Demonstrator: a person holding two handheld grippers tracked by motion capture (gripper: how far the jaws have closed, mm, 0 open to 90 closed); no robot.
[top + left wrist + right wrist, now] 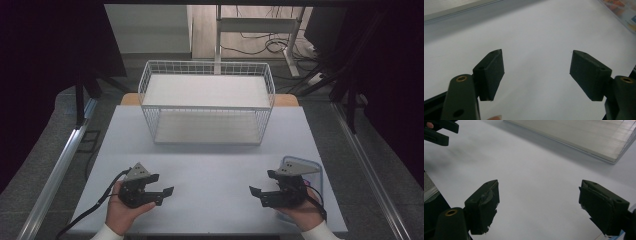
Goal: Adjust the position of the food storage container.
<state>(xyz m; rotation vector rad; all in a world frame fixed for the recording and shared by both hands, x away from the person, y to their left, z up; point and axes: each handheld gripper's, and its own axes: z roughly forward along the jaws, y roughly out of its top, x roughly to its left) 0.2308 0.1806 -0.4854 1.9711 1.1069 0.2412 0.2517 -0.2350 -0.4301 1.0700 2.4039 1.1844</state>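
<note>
High view: left tool [162, 184] and right tool [260, 196] are hovering over the table [215, 165], jaws spread and empty; a clear plastic container [314, 170] is lying beneath the right tool, near a wire basket [207, 102].

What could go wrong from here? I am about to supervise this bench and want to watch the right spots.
The clear container lies partly under the right gripper, so a blind sweep could knock it off the table edge. The left gripper trails a cable over the table's near edge, which might snag.

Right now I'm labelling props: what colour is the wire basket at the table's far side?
White, clearest in the high view: the white wire basket.
</note>
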